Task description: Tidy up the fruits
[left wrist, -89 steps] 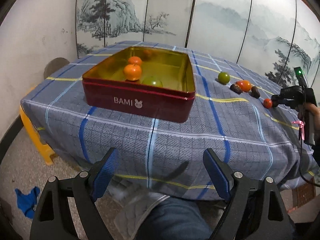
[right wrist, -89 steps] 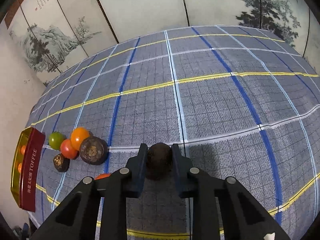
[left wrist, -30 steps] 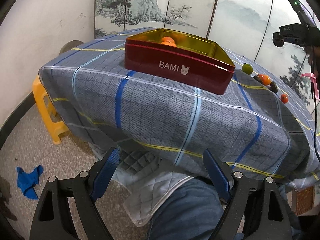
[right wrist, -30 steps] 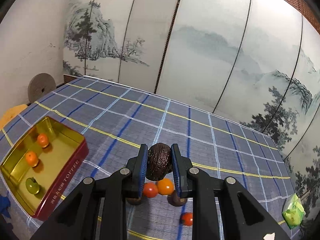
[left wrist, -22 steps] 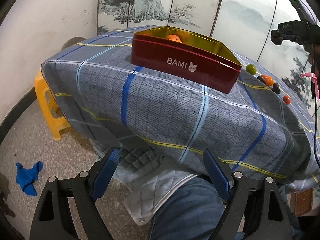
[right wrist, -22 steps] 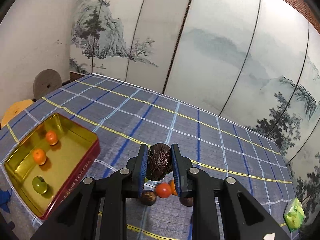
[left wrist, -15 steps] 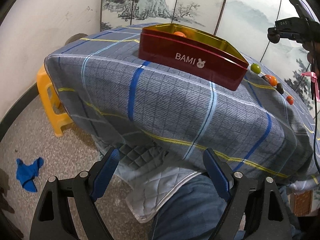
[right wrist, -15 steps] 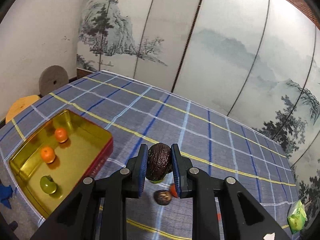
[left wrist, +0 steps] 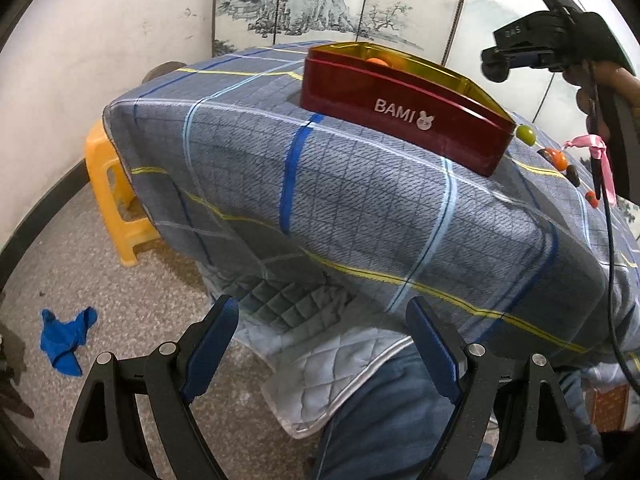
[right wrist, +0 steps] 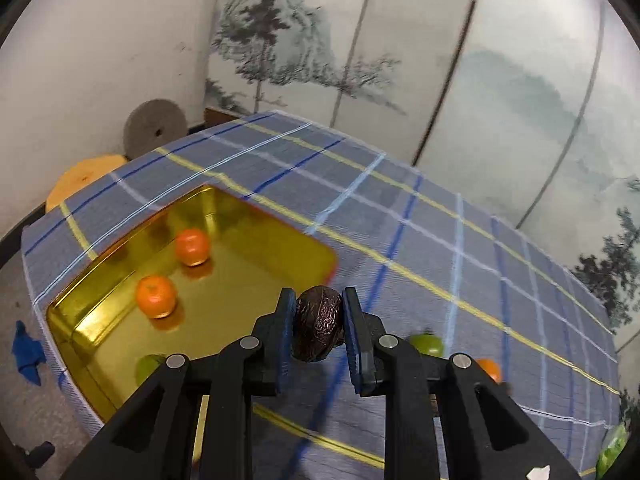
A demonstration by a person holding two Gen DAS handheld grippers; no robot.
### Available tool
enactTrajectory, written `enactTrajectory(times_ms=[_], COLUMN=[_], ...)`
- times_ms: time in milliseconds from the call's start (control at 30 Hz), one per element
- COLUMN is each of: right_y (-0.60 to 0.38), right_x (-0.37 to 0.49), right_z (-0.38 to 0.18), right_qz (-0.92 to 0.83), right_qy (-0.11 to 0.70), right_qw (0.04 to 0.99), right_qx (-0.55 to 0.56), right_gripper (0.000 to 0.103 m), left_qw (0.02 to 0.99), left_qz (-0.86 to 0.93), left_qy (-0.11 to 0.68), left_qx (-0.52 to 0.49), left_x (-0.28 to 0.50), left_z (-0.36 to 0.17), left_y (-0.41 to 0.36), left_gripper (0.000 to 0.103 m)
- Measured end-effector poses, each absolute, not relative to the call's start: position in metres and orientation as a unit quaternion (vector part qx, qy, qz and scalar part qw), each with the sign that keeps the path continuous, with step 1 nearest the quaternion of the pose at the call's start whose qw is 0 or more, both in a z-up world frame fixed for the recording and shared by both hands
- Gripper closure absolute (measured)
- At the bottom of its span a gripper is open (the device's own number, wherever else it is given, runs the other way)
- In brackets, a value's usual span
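Fruit, one dark wrinkled piece [right wrist: 319, 322], is held clamped in the right hand-held gripper [right wrist: 318, 326] above the table near the gold-lined tin [right wrist: 256, 236], apparently awaiting release inside, while the left hand-held gripper [left wrist: 320, 344] is held wide open, empty.

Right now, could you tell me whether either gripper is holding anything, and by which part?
The right gripper is shut on a dark wrinkled fruit, its pads pressing the fruit's two opposite sides. The left gripper is open and holds nothing.
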State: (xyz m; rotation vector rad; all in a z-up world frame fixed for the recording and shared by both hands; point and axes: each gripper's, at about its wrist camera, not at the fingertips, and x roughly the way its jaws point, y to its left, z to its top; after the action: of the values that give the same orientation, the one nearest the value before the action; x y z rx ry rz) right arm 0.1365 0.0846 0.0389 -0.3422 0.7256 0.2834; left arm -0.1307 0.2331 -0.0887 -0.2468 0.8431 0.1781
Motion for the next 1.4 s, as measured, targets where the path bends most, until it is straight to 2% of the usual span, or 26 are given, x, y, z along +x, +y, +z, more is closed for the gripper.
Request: enactTrajectory(times_ms=[167, 500, 867, 933, 1000, 1167, 1233, 1300, 1400], right_y=[0.110, 0.153, 0.185, 0.186, 0.184, 0.145, 0.117, 0.081, 0.006], right_x=[0.130, 0.118, 0.129, 0.129, 0.129, 0.118, 0.114, 0.108, 0.107], right_z=[0.026, 0.012, -0.026, -0.027, -0.025, 0.010, 0.024, 0.034, 0.033], right_qz=[0.179, 0.322, 0.316, 0.314, 0.317, 0.338, 0.337, 0.315, 0.241], right_qy=[0.366, 0.429, 0.489, 0.493, 0.493, 0.447, 0.427, 0.403, 0.374], right_qw=[0.898, 0.839, 0.806, 0.804, 0.804, 0.827, 0.839, 0.859, 0.896], right_qx=[-0.165, -0.091, -0.110, -0.110, -0.105, -0.041, -0.009, 0.004, 0.007], right_gripper=[0.082, 0.082, 0.079, 0.071, 0.034, 0.032, 0.029, 0.020, 0.019], left_qw=[0.897, 0.898, 0.897, 0.898, 0.900, 0.902, 0.906, 0.910, 0.917], left_qz=[0.094, 0.091, 0.102, 0.102, 0.100, 0.092, 0.086, 0.078, 0.053], left_qy=[0.413, 0.414, 0.412, 0.412, 0.410, 0.409, 0.404, 0.399, 0.391], left_qx=[-0.122, -0.119, -0.120, -0.119, -0.114, -0.103, -0.092, -0.080, -0.061], left_x=[-0.132, -0.134, -0.138, -0.138, -0.138, -0.134, -0.132, -0.130, -0.122], left_z=[-0.092, -0.091, -0.088, -0.087, -0.085, -0.083, -0.078, -0.074, -0.064], left_y=[0.237, 0.236, 0.243, 0.241, 0.239, 0.230, 0.225, 0.220, 0.207], left_gripper=[0.017, 0.017, 0.017, 0.017, 0.017, 0.017, 0.017, 0.017, 0.017])
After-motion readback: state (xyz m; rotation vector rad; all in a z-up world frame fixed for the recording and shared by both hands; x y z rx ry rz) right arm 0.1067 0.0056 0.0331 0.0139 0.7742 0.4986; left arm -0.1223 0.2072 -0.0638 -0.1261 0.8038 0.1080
